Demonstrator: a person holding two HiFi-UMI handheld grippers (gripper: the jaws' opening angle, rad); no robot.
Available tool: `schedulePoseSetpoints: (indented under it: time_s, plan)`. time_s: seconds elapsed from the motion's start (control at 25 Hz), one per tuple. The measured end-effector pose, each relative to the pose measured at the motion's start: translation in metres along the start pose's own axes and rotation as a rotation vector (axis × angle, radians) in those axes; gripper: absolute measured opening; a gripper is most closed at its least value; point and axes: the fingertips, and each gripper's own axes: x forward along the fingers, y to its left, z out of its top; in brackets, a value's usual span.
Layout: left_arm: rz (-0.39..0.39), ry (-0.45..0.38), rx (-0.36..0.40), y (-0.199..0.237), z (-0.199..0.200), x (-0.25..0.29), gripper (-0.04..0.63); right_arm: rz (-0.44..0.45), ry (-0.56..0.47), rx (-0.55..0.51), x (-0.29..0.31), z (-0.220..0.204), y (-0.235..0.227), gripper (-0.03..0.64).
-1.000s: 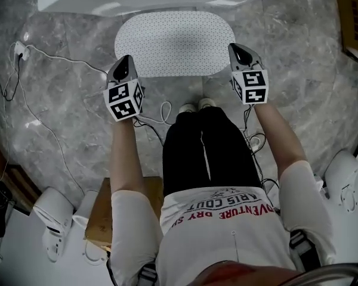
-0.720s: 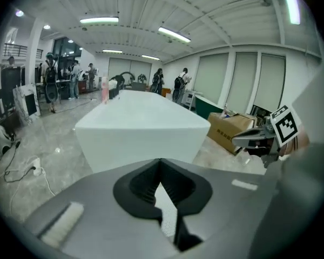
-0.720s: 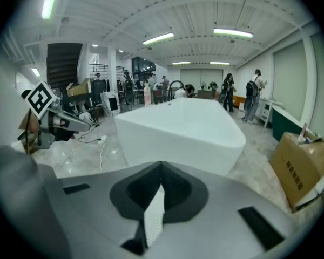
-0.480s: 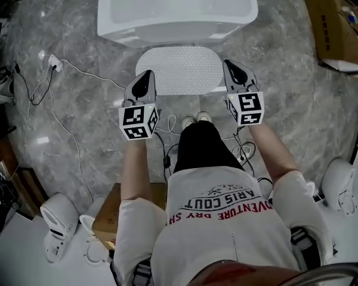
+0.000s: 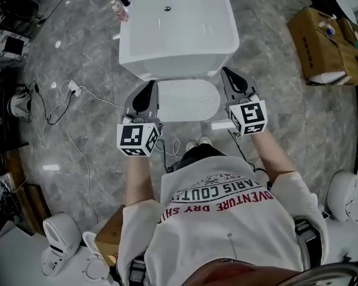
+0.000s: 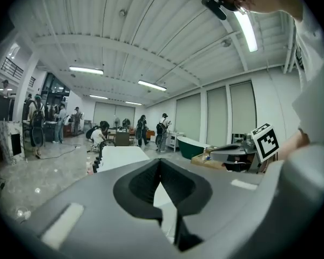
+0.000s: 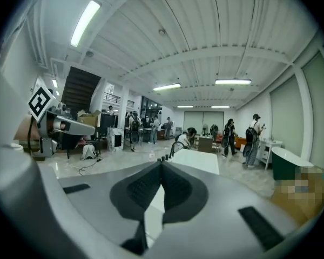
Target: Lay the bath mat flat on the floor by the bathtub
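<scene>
- The bath mat (image 5: 186,100), a pale dotted oval, lies flat on the grey marble floor (image 5: 274,106). Its far edge is right against the near end of the bathtub (image 5: 178,31).
- The white bathtub runs lengthwise away from the person, and a few small bottles (image 5: 118,9) stand by its far left corner.
- The person's shoes (image 5: 197,142) stand on the floor just short of the mat's near edge.
- The left gripper (image 5: 149,89) is held out in front of the person. In the head view it overlaps the mat's left end. In its own view the left gripper's (image 6: 160,163) jaws are pressed together with nothing between them, and they point out over the tub into the room.
- The right gripper (image 5: 230,74) is held out level with it and overlaps the mat's right end in the head view. The right gripper's (image 7: 161,166) jaws are also together and empty.
- Each gripper carries its marker cube at the wrist end, and each shows at the edge of the other's view.
- A white cable with a power strip (image 5: 73,89) trails over the floor left of the tub.
- A cardboard box (image 5: 325,43) sits on the floor well to the right.
- Beyond the tub, the gripper views show a large hall with strip lights and several people (image 7: 229,131) standing far off.
</scene>
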Motion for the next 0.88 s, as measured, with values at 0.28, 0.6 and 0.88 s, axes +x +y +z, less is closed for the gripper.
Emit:
schedulePoseSetpoints:
  time_s: [0.28,0.6,0.88]
  plan:
    - [0.018,-0.059,0.096,-0.017,0.069,-0.033,0.012,-0.025,-0.144,-0.056,-0.039,0.071,0.0,0.008]
    - [0.042,-0.097,0.092,-0.028,0.078,-0.054,0.012,0.028,-0.177,-0.057,-0.056,0.078,0.016,0.008]
    - [0.045,-0.11,0.106,-0.032,0.084,-0.052,0.012,0.039,-0.185,-0.052,-0.059,0.082,0.016,0.008]
